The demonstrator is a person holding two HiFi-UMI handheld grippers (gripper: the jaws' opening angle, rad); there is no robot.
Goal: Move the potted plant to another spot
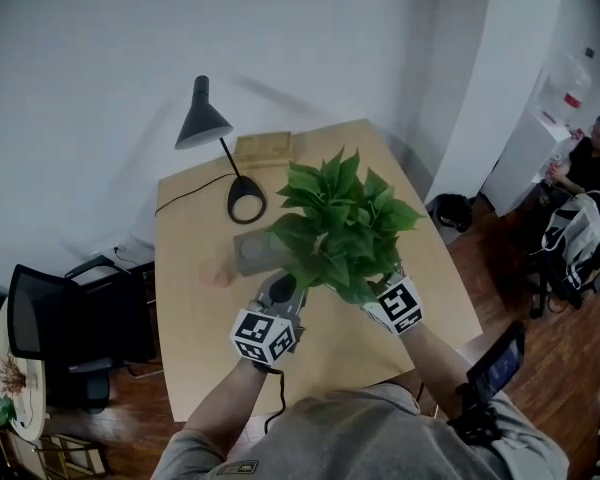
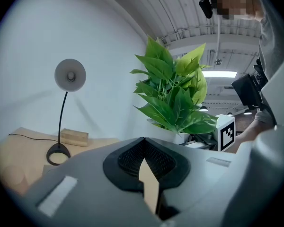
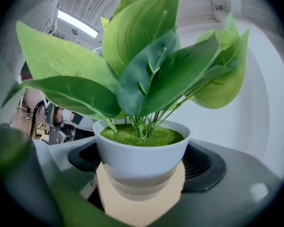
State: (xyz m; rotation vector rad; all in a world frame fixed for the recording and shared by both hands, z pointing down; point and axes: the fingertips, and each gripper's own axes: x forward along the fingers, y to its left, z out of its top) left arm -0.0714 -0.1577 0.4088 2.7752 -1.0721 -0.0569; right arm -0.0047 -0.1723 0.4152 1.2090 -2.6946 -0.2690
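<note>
The potted plant [image 1: 342,223] has broad green leaves and a white pot [image 3: 141,151]. It stands upright over the front middle of the wooden table [image 1: 195,268]. My right gripper [image 3: 141,176] is shut on the pot, one black pad on either side of its lower half. In the head view the leaves hide the pot and most of the right gripper [image 1: 384,290]. My left gripper [image 1: 280,290] sits just left of the plant, with its jaws closed together and nothing between them. From the left gripper [image 2: 144,148] the plant [image 2: 174,97] shows ahead to the right. Whether the pot rests on the table is unclear.
A black desk lamp [image 1: 206,120] stands at the table's back left, its ring base [image 1: 247,201] and cord nearby. Behind it lies a wooden block [image 1: 264,148]. A grey square mat [image 1: 258,252] lies left of the plant. A black chair [image 1: 55,328] stands beside the table's left edge.
</note>
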